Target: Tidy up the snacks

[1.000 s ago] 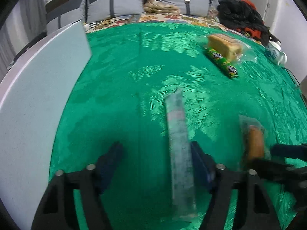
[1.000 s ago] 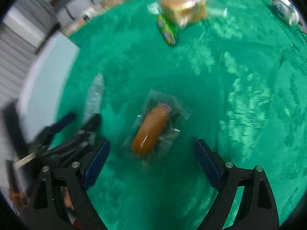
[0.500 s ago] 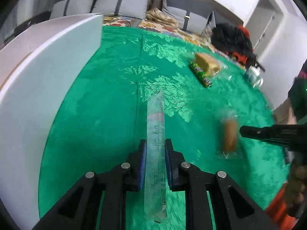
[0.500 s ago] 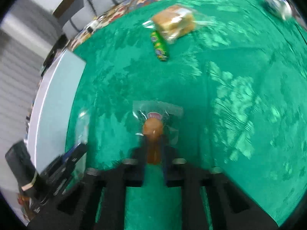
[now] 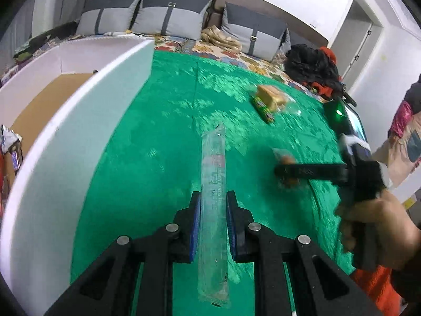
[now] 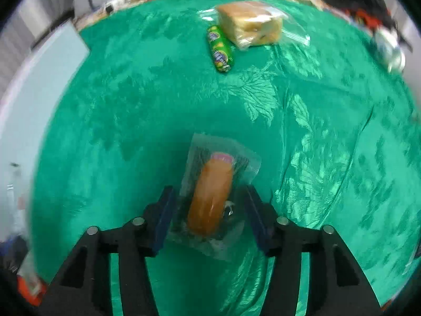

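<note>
Left gripper (image 5: 213,205) tight on clear packet (image 5: 213,184)

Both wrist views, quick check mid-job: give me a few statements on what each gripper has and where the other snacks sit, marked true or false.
1. The left gripper is shut on the long clear packet. True.
2. The right gripper grips the green roll. False: its jaws are around the wrapped bun; the green roll lies far ahead on the green cloth.
3. The bagged cake lies beside the green roll. True.
4. The white box is on the right of the left view. False: it is on the left.
</note>
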`<state>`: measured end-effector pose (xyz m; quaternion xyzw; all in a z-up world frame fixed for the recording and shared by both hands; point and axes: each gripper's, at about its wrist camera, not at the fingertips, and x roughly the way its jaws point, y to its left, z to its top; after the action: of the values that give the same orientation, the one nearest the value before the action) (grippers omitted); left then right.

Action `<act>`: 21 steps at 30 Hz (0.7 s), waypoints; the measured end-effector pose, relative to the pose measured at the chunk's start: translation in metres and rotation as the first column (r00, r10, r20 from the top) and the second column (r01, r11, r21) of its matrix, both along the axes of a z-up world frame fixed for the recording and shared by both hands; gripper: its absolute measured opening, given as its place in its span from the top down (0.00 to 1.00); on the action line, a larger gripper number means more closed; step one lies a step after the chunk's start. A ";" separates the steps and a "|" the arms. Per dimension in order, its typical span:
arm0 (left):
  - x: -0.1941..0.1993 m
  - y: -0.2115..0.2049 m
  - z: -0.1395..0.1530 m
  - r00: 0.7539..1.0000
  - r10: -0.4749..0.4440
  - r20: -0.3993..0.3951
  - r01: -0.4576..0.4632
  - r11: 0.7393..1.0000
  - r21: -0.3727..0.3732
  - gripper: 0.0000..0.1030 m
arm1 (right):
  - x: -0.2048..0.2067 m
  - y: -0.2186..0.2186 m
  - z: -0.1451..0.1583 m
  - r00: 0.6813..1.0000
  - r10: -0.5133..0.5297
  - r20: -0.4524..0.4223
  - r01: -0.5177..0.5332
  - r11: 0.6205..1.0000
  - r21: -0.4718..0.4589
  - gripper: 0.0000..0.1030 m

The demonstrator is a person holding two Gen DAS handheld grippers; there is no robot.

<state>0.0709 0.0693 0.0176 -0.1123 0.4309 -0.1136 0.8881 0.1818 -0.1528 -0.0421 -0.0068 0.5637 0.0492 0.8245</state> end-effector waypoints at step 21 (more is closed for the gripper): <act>-0.017 0.018 0.032 1.000 -0.007 0.015 0.009 0.995 -0.096 0.83 | -0.040 -0.071 0.064 0.987 -0.162 -0.015 0.141 0.804 0.577 0.78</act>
<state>0.0535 0.0873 0.0495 -0.1522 0.4187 -0.1386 0.8845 0.1417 -0.2238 0.0218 0.2870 0.5064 0.1513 0.7989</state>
